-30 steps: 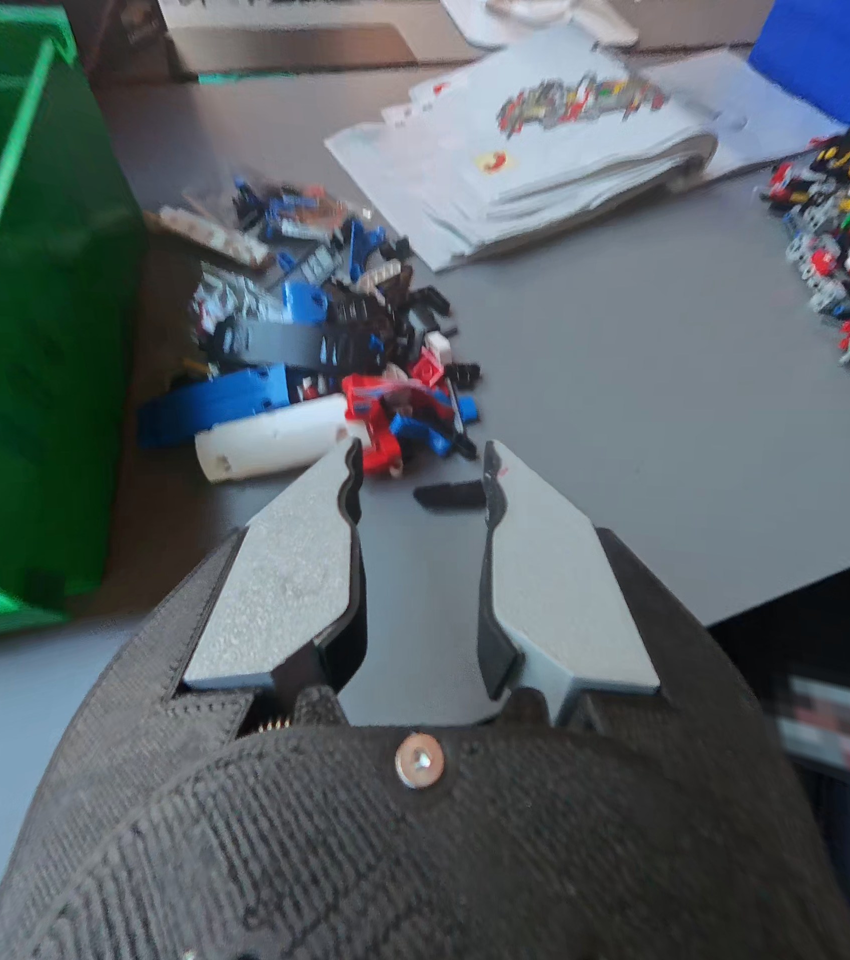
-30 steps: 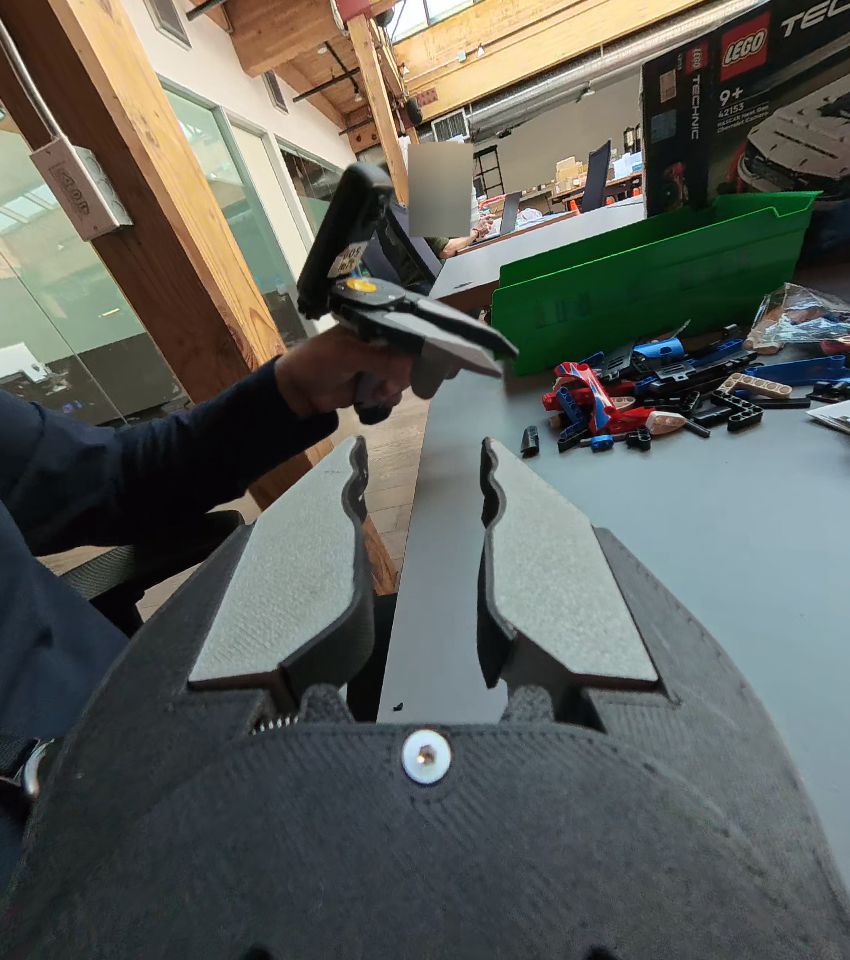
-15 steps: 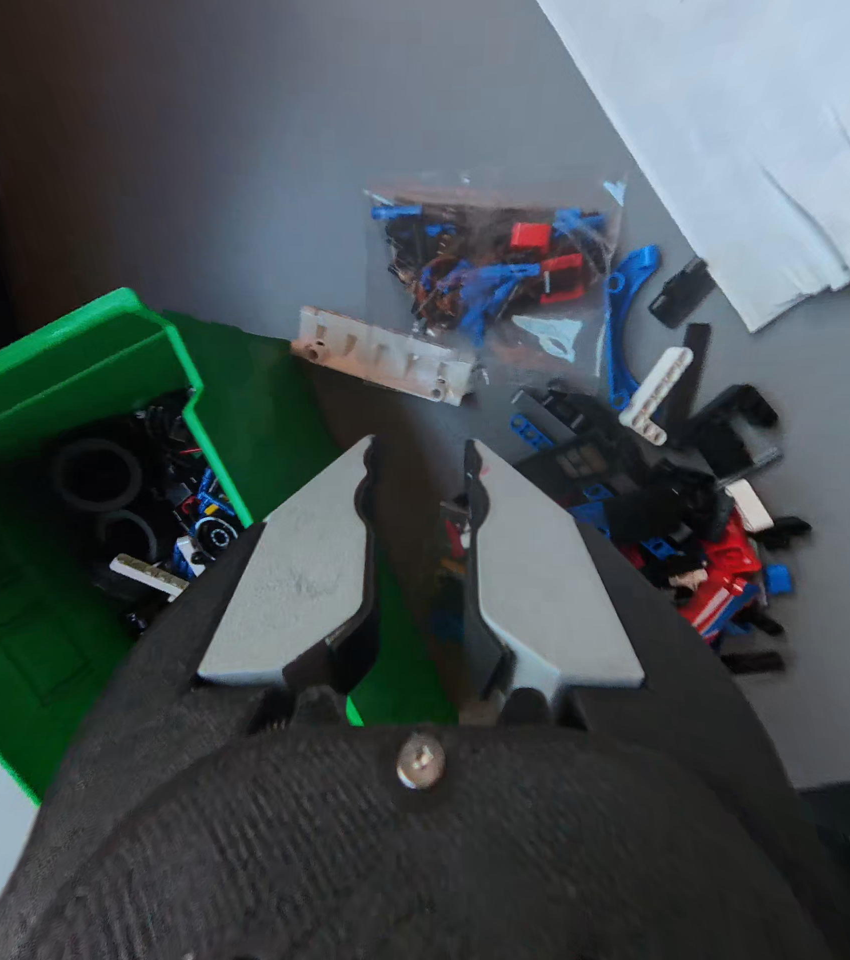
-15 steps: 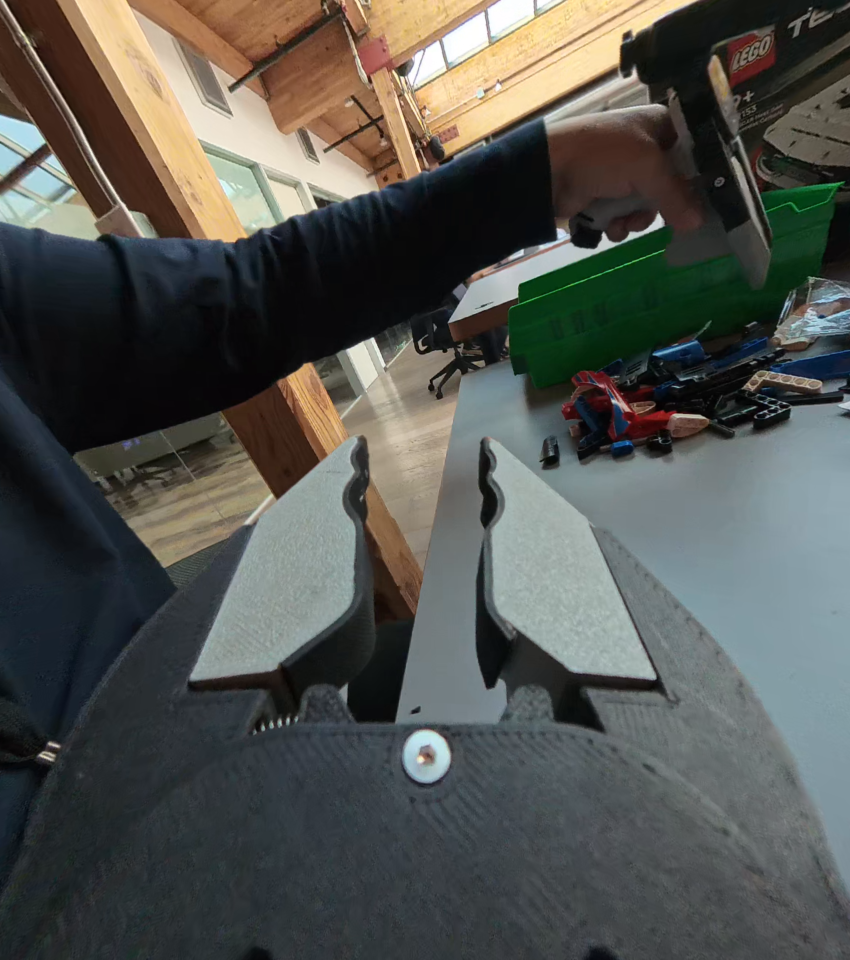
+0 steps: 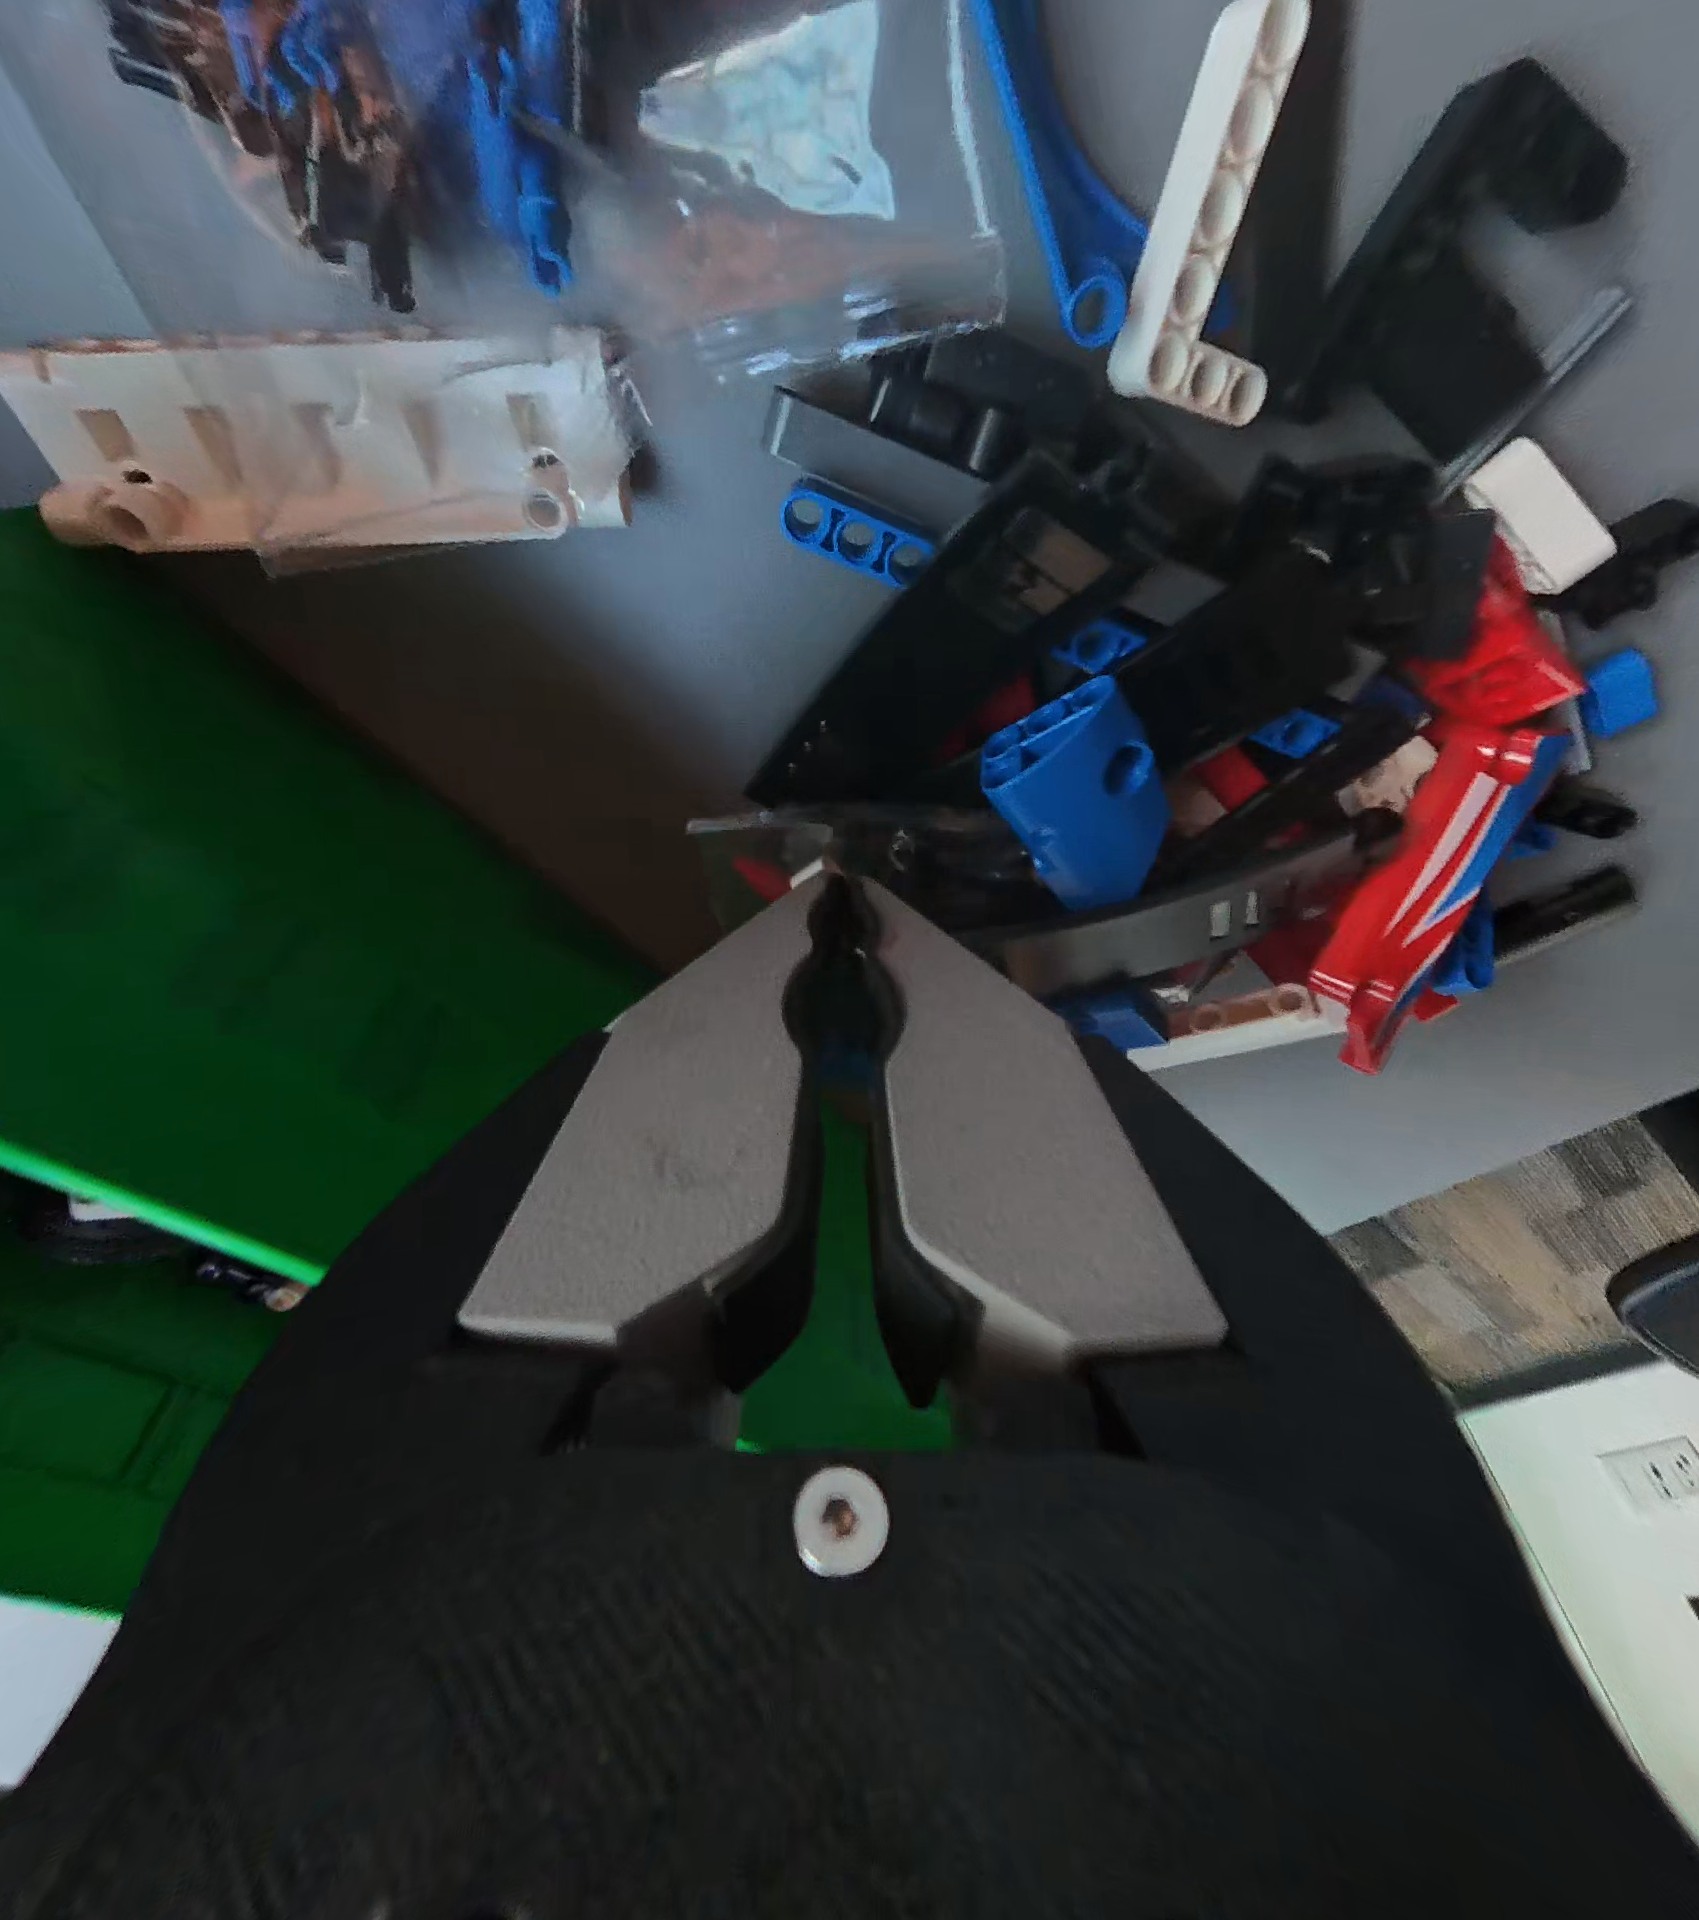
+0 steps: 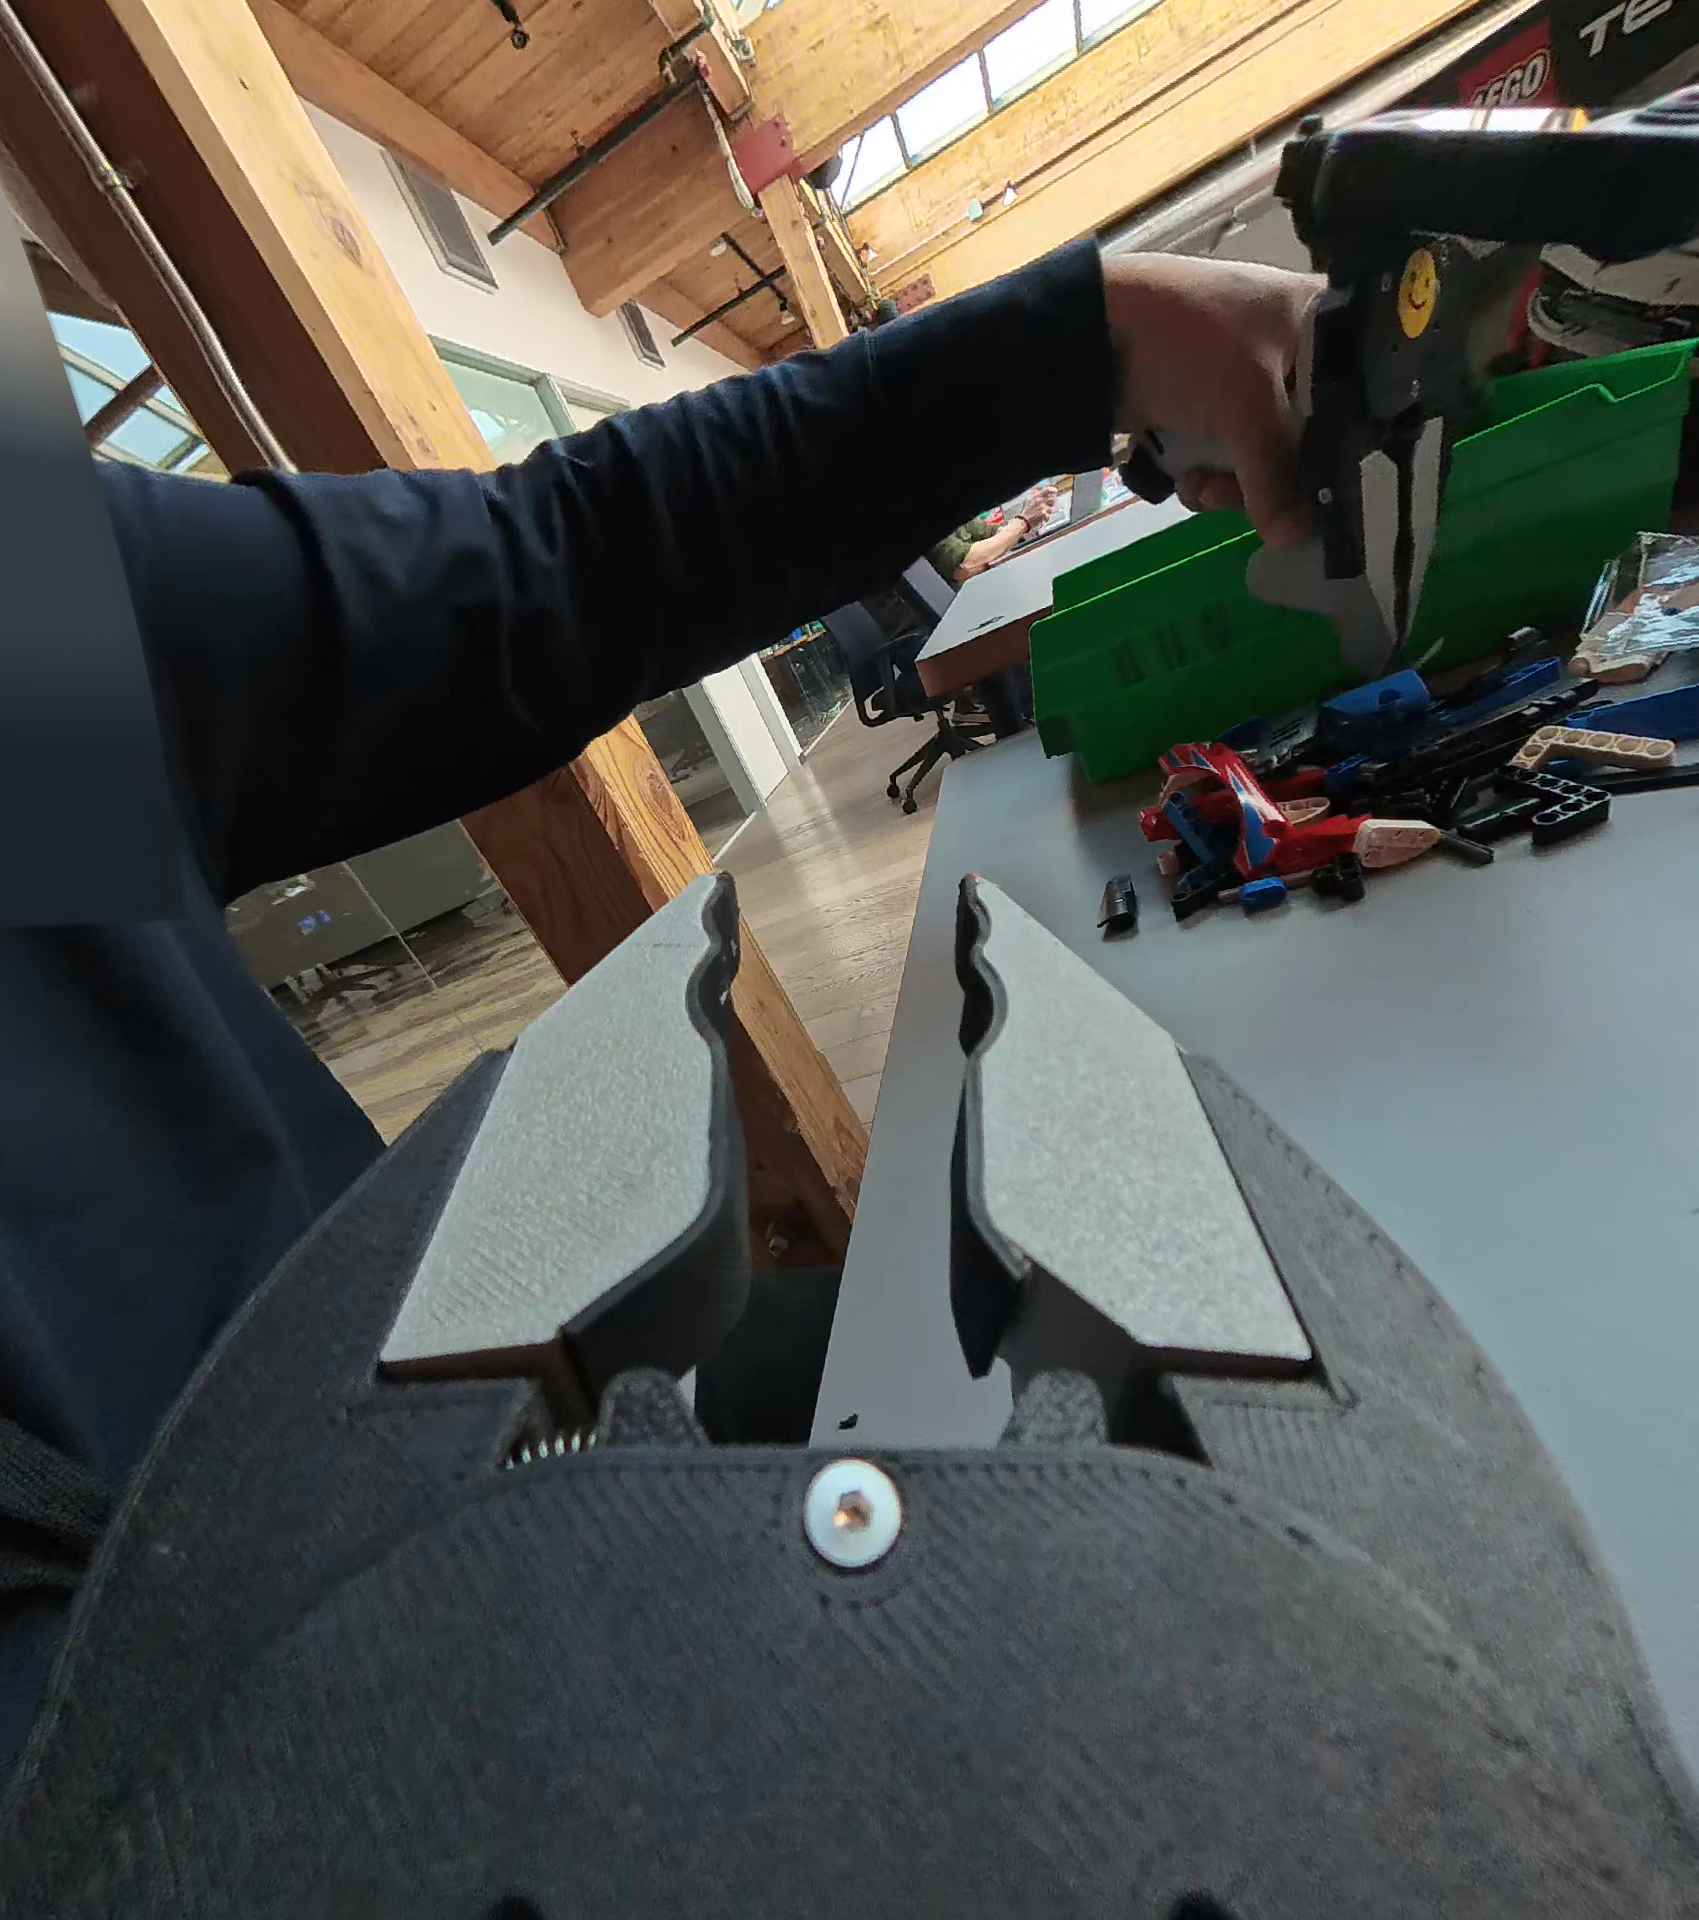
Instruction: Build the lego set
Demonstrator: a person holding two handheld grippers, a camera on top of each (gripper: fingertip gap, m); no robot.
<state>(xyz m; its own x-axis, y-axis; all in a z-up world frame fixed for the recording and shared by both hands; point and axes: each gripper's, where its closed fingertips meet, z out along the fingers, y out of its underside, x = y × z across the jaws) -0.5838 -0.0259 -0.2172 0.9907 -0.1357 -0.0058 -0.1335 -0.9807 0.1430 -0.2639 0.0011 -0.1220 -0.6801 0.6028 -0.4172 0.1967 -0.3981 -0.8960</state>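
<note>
In the left wrist view my left gripper [image 5: 837,899] is shut, its tips pinching the edge of a small clear plastic bag [image 5: 772,852] at the near side of a pile of toy building parts. A blue curved piece [image 5: 1073,790] and a red panel [image 5: 1427,883] lie just past it. The right wrist view shows this gripper [image 6: 1385,649] pointing down between the pile and the green bin [image 6: 1188,644]. My right gripper [image 6: 850,914] is open and empty over the grey table's [image 6: 1447,1143] left edge, far from the pile. A small black piece [image 6: 1117,900] lies nearest to it.
The green bin [image 5: 149,831] is left of my left gripper. A second clear bag of parts [image 5: 616,156], a white ribbed panel [image 5: 325,447] and a white L beam [image 5: 1209,229] lie beyond. A wooden post [image 6: 388,343] and a person's sleeve [image 6: 616,540] are at left. About 35 cm separates my left fingertips from my right.
My left gripper moved from the table's near edge over the bin and down to the pile, and its jaws closed on the clear bag. My right gripper stayed open and hardly moved.
</note>
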